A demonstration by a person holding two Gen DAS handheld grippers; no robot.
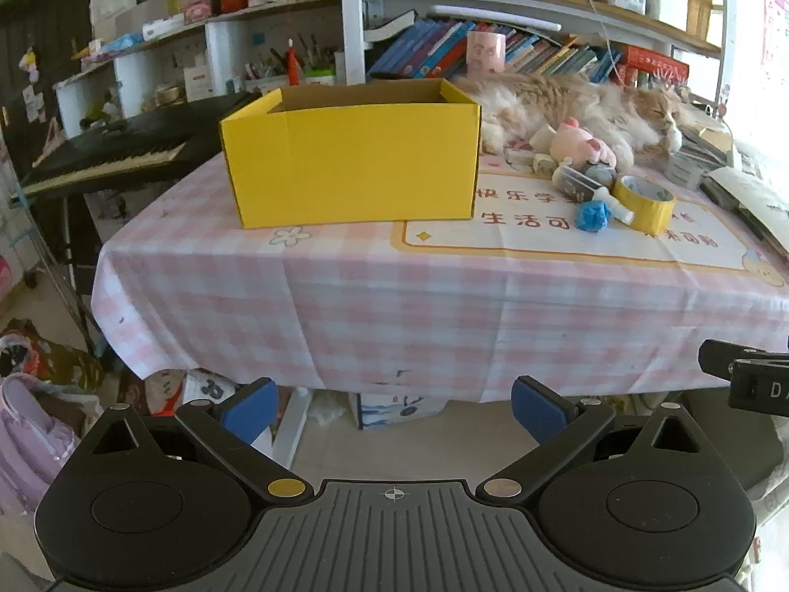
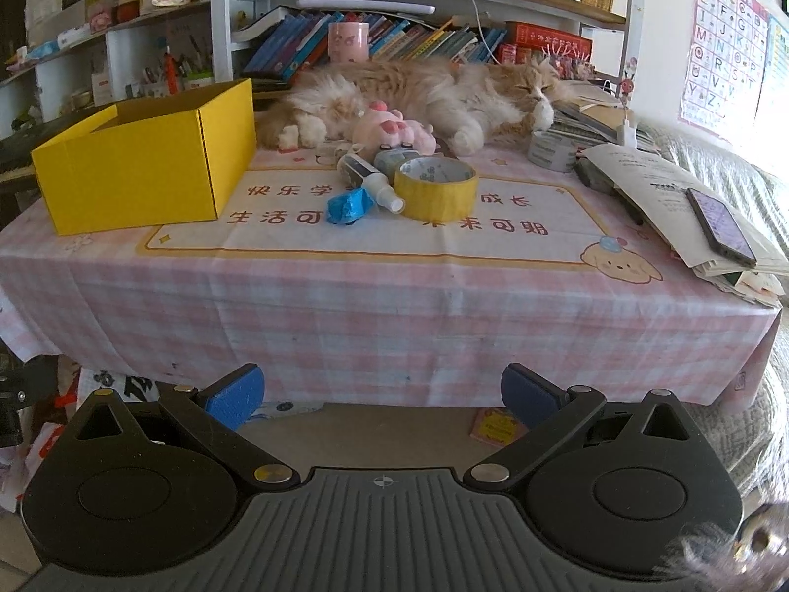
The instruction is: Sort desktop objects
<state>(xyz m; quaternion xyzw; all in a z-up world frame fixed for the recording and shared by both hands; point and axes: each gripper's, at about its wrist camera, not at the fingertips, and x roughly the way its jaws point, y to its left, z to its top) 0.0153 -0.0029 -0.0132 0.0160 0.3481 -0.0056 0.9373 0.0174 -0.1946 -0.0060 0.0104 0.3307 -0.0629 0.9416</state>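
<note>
An open yellow cardboard box (image 1: 352, 167) (image 2: 143, 167) stands on the left of the pink-checked table. To its right lies a cluster: a yellow tape roll (image 1: 643, 202) (image 2: 436, 187), a blue crumpled object (image 1: 591, 216) (image 2: 349, 206), a small white spray bottle (image 2: 375, 182), a pink plush toy (image 1: 579, 144) (image 2: 394, 130) and small tape rolls. My left gripper (image 1: 392, 412) and right gripper (image 2: 382, 397) are both open and empty, held in front of the table's near edge, below tabletop level.
A sleeping orange-white cat (image 2: 444, 89) lies along the back of the table. Papers with a phone (image 2: 722, 227) sit at the right. A grey tape roll (image 2: 550, 150) is near them. A keyboard piano (image 1: 123, 148) stands left; bookshelves (image 1: 493, 49) behind.
</note>
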